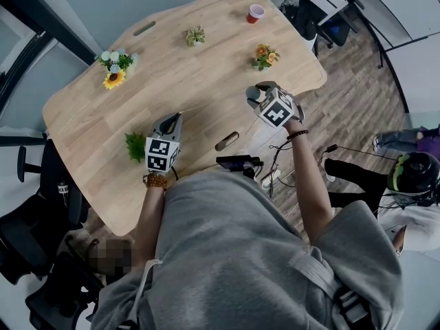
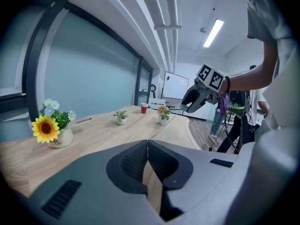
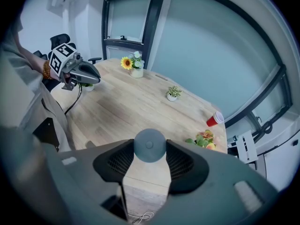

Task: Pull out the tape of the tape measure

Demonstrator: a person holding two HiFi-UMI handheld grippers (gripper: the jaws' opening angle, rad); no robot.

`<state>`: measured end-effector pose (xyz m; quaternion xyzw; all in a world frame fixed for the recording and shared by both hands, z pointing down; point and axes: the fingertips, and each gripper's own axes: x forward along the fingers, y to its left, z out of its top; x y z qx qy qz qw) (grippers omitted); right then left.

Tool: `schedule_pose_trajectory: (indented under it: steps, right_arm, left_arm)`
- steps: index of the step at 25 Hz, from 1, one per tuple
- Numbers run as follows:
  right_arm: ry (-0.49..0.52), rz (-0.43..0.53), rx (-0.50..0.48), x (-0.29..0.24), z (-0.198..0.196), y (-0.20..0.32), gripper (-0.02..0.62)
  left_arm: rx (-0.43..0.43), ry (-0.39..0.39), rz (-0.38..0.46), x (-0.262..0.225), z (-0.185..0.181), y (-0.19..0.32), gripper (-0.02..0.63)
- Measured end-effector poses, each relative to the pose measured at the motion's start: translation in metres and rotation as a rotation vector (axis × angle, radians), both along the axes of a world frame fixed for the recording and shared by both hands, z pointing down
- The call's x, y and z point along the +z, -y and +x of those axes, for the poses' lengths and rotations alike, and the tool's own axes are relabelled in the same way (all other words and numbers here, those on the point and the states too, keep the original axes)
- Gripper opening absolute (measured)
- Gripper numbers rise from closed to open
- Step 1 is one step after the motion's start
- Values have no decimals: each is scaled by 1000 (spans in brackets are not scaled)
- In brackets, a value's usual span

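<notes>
Right tool (image 3: pixel 149 150) clamps the round grey-blue tape measure (image 3: pixel 150 143); left tool (image 2: pixel 147 143) is closed, empty. A tug might slip that seemingly smooth case.

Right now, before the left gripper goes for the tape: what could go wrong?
1. The right gripper pinches the round tape measure only at its jaw tips; pulling could twist or slip it out.
2. It hangs near the table edge; dropped, it may hit the floor.
3. The left gripper is shut, and no tape tab shows.
</notes>
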<state>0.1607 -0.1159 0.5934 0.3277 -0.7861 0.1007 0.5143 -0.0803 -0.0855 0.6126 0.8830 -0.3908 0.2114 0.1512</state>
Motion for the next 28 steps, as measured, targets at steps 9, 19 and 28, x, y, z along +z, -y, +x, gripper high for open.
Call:
schedule_pose_trajectory:
  steps: [9,19,28]
  right_arm:
    - [-19,17,65,0,26,5,224]
    - [-1,16,84,0,21,5,224]
    - [-15,30,97,2,27,5,224]
  left_arm:
    - [-99,-10,-35,9,-25,3,11]
    - [-115,5,-39,10,-28,5,11]
    - [-117,9,-43,11,-27,4,11]
